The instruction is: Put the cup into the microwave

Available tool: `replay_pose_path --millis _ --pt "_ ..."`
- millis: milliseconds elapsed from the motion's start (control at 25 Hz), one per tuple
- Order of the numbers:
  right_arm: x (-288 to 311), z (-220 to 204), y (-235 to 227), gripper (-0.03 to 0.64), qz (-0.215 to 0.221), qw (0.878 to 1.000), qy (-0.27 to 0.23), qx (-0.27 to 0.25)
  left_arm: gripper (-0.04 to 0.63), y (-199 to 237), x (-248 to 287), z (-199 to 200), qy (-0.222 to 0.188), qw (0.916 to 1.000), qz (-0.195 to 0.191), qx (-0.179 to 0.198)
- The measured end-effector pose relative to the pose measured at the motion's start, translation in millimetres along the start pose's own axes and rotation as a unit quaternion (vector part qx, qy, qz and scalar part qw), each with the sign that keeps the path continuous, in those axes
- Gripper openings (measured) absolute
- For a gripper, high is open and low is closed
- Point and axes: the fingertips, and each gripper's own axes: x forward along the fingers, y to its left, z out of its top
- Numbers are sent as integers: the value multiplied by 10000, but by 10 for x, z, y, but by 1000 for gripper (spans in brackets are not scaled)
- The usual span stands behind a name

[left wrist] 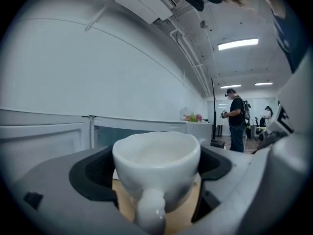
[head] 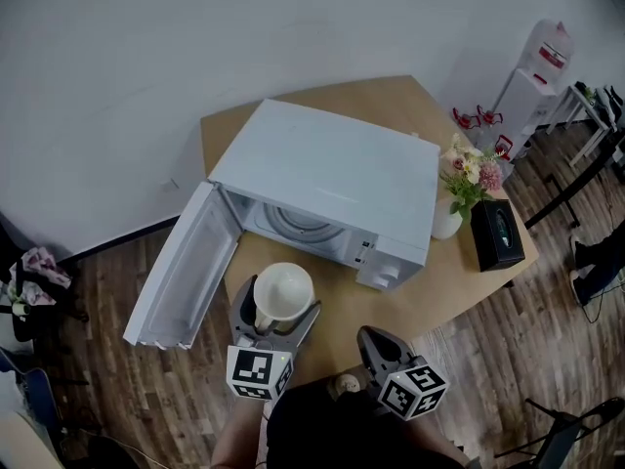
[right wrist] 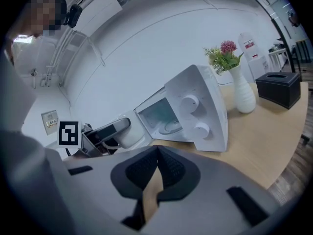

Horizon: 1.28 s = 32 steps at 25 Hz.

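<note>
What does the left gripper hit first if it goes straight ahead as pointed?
Probably nothing solid at first: the left gripper, shut on the cup, points into the open cavity of the microwave; the door hangs open to its left. Height against the cavity floor is unclear.

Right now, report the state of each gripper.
Left gripper: shut on the white cup, jaws on either side of its body.
Right gripper: shut, jaws together, nothing between them.

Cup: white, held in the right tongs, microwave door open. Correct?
Wrong side. The cup is held in the left tongs, as the left gripper view shows; the right tongs are shut on nothing. The microwave door is open.
</note>
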Motion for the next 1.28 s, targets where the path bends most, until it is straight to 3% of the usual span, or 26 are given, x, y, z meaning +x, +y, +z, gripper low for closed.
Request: replay_pose_path --millis 760,1280 --pt "385 -41 -58 -8 -493 9984 192 203 486 633 880 -29 15 9993 -345 160" --pt "697 -46 -124 -8 -643 9967 302 389 486 786 1435 -160 -41 9985 -550 -12"
